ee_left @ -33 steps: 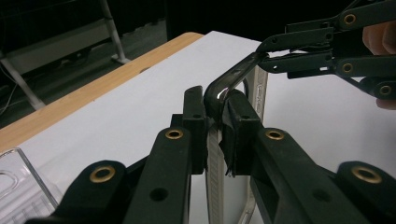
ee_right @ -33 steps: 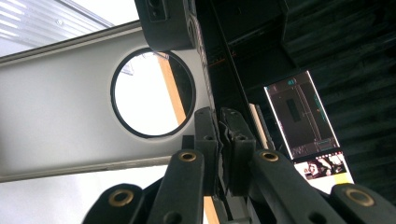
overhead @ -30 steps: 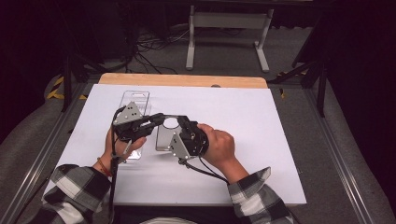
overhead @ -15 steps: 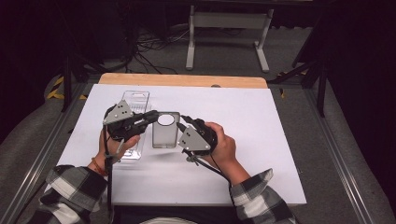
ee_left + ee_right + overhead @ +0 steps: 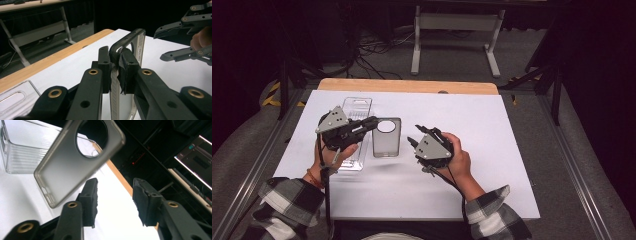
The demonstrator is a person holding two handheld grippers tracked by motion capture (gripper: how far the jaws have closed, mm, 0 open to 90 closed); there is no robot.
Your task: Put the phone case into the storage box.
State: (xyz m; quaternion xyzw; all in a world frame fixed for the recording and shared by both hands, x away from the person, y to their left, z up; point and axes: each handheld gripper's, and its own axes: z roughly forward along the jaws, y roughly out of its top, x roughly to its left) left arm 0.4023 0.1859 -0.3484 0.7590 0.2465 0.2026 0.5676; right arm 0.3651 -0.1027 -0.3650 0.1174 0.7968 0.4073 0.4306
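One smoky translucent phone case with a round camera cutout (image 5: pixel 386 137) hangs clamped by its rim in our left tongs (image 5: pixel 371 123), above the white counter (image 5: pixel 492 130). Our right tongs (image 5: pixel 413 135), just beside it, have just been opening and hold nothing. We should keep the left grip firm and level, clear of the ribbed plastic tray (image 5: pixel 354 111) behind.

This looked like a lab or recording studio. A white board (image 5: pixel 492 150) lay on a wood bench (image 5: pixel 407 86) fenced by metal rails (image 5: pixel 257 165), with black drapes all round, grey carpet, loose cables (image 5: pixel 372 50) and a grey stand (image 5: pixel 457 22) behind. A lit monitor (image 5: pixel 193 150) glowed beside it.
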